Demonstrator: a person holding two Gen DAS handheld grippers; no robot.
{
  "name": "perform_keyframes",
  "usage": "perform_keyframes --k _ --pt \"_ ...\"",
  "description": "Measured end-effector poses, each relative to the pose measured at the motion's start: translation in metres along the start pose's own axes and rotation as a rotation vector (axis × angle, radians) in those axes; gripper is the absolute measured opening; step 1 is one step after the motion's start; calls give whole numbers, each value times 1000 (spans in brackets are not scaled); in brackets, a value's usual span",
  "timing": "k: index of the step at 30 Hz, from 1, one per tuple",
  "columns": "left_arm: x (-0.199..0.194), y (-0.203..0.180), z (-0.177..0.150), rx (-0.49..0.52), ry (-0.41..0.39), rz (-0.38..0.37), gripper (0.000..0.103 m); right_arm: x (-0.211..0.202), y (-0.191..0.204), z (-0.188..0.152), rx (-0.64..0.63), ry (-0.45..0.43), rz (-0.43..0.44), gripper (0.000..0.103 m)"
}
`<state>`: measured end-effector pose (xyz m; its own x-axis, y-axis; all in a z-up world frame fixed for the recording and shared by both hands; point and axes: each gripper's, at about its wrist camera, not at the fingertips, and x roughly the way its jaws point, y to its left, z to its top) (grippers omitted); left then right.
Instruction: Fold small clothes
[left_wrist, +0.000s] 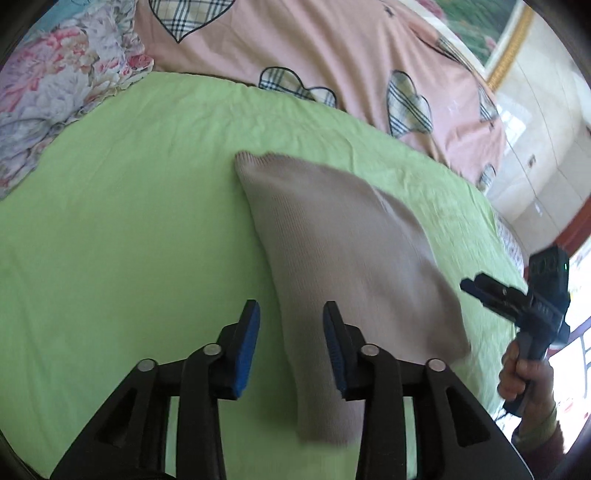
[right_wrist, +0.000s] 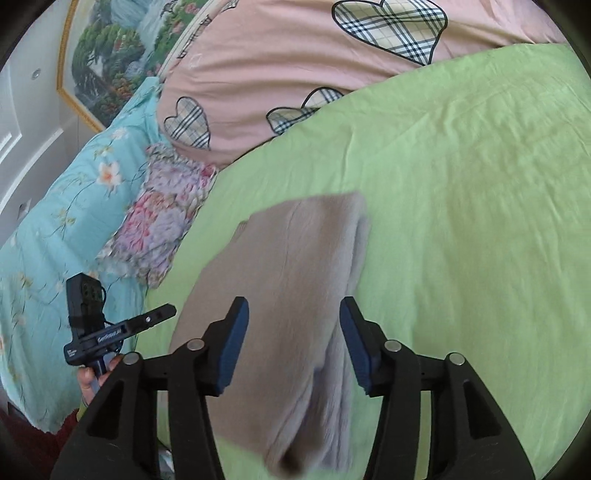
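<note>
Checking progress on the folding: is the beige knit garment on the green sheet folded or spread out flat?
Folded, at least partly: the beige garment shows doubled layers stacked along its right edge, lying on the green sheet. How neatly, cannot tell.

The bed is covered by a wrinkled light-green sheet (left_wrist: 129, 229). A folded beige knit garment (left_wrist: 332, 236) lies flat on it (ribbed edge toward the far side). A pink quilt with plaid hearts (left_wrist: 332, 48) and a floral pillow (left_wrist: 55, 85) rest at its far edge.
</note>
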<state>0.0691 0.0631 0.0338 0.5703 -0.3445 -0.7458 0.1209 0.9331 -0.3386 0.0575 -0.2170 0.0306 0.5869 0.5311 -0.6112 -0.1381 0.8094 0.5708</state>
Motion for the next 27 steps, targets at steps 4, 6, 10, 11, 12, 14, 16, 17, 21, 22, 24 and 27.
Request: perform_keyframes --k 4,6,10,11,12,14,16,17,21,22,24,27 --pt "-18 -14 -53 37 0 19 50 -10 2 -42 12 28 -18 61" --pt "-15 -20 -73 59 12 30 50 -8 1 -54 12 46 -19 61" --pt "3 -27 -82 70 16 101 50 4 5 -61 -23 57 -47 61" --pt "6 -30 -81 71 7 104 50 6 6 -60 -35 55 -52 61" --pt "9 -33 -80 68 -4 104 50 8 7 -59 -48 56 -54 61" --pt "16 -39 -78 76 -14 114 50 12 12 -58 -77 69 -49 60" --pt "26 -44 -77 95 -28 177 50 16 19 -59 -109 81 -48 47" --pt "32 -45 -78 108 -22 200 51 19 21 -60 -117 91 -49 43" --pt "34 -38 -78 58 -27 226 42 26 25 -63 -113 131 -38 6" --pt "28 -37 -76 40 -46 230 41 20 23 -60 -94 115 -14 6" --pt "12 -37 -71 31 -111 249 40 -3 18 -51 -56 48 53 6" --pt "11 -38 -72 43 -124 295 13 -22 12 -41 -42 3 70 6"
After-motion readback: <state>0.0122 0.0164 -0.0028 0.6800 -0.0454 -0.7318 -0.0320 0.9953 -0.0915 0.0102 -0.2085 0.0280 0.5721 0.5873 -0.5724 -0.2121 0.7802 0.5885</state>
